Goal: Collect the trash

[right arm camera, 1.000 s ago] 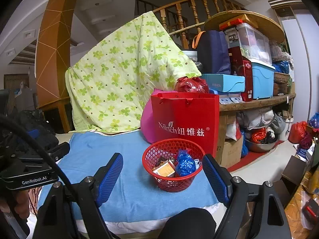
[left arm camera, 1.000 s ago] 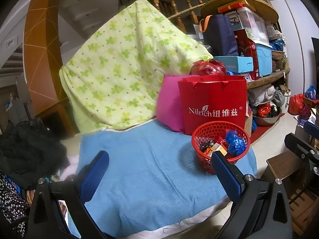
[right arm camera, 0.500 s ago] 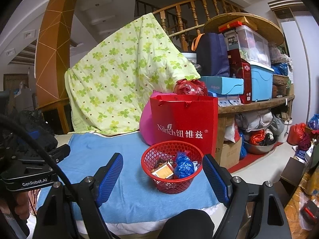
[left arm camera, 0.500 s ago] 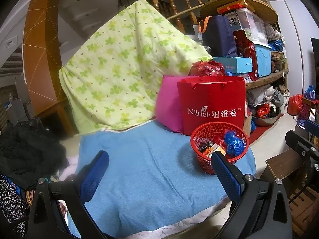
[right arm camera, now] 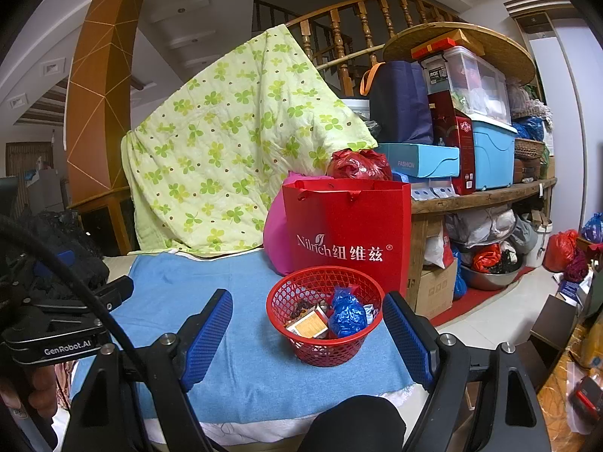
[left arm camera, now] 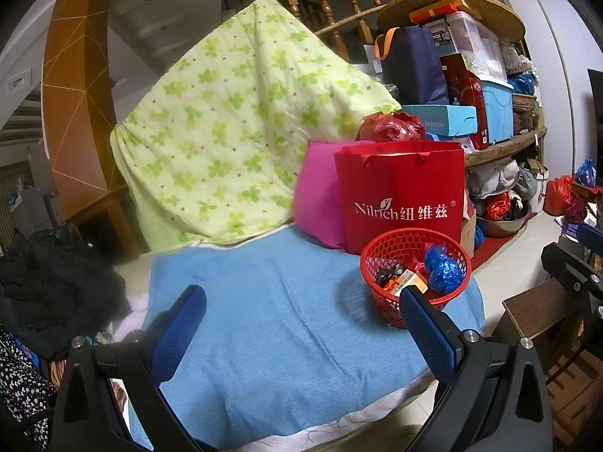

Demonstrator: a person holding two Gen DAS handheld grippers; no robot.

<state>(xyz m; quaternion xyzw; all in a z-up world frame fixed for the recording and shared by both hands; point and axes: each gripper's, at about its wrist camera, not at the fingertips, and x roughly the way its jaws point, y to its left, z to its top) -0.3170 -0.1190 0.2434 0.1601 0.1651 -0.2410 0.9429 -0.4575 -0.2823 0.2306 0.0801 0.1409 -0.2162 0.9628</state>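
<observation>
The right gripper (right arm camera: 307,333) has its 2 blue pads apart with nothing between them, and the red mesh basket (right arm camera: 325,324) sits on the blue towel (right arm camera: 241,339) just ahead of it, slightly toward its right finger. The left gripper (left arm camera: 301,324) is spread wide and empty too; from it the basket (left arm camera: 414,275) lies ahead and off to the right, just beyond its right finger.

Inside the basket are a crumpled blue plastic bag (right arm camera: 348,314), a small orange and white carton (right arm camera: 307,322) and some dark scraps too small to identify. These look light. The bag is soft and probably slippery, so it would squash under a pinch and is best taken at its bunched top. The carton looks stiffer and should take a grip across its flat faces.

The basket itself seems light, thin plastic that flexes; its rim is the likeliest place to clamp, though it could tip on the soft towel. The red paper bag (right arm camera: 348,233) stands just behind it.
</observation>
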